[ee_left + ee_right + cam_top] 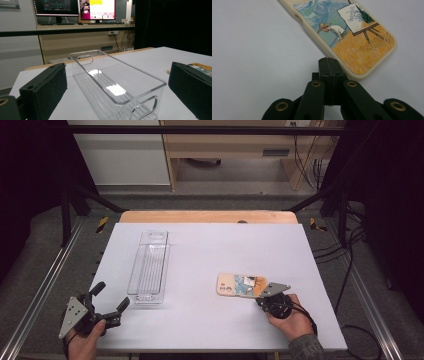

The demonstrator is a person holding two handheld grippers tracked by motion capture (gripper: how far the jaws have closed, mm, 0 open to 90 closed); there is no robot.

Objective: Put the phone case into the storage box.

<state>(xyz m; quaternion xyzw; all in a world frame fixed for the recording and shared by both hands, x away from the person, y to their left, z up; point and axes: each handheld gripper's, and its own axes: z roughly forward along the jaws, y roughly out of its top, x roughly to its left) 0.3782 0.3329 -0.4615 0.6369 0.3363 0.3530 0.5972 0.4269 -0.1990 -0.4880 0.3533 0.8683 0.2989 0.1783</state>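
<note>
We count one white table [200,320], one clear plastic rectangular bin [149,267] at left, and one cream painted phone case [240,285] lying flat at right. Right gripper [329,62] is clenched at the case's edge; left gripper [110,300] is spread, empty.

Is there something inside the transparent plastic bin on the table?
The clear bin looks empty: through its walls I see a ribbed floor with light reflections and the white table underneath. The phone case lies apart, to its right.
</note>
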